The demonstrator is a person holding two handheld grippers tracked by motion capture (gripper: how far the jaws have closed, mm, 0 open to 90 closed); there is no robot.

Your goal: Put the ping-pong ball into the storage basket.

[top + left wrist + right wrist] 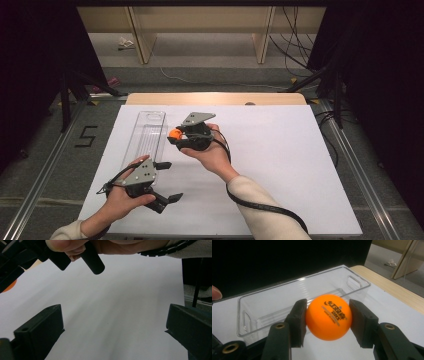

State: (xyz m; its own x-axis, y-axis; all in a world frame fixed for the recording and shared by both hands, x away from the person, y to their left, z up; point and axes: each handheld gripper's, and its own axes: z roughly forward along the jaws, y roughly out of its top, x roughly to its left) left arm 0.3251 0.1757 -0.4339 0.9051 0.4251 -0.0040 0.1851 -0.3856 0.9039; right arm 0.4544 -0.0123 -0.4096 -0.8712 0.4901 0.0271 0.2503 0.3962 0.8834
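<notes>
An orange ping-pong ball (328, 317) with dark print sits clamped between the two black jaws of my right gripper (328, 320). In the high view the ball (175, 134) is held just right of a long clear plastic tray (146, 135), above the white sheet. The right gripper view has the tray (262, 305) lying directly behind the ball, with nothing inside it. My left gripper (169, 181) rests low near the front left of the sheet, jaws wide apart and bare. In its own view the left gripper (112, 327) has only white sheet between its jaws.
A white sheet (280, 165) covers the wooden table (215, 98). The right hand and its gripper body (82, 252) hang across the top of the left gripper view. Dark curtains flank the table; wooden furniture legs and cables lie on the floor beyond.
</notes>
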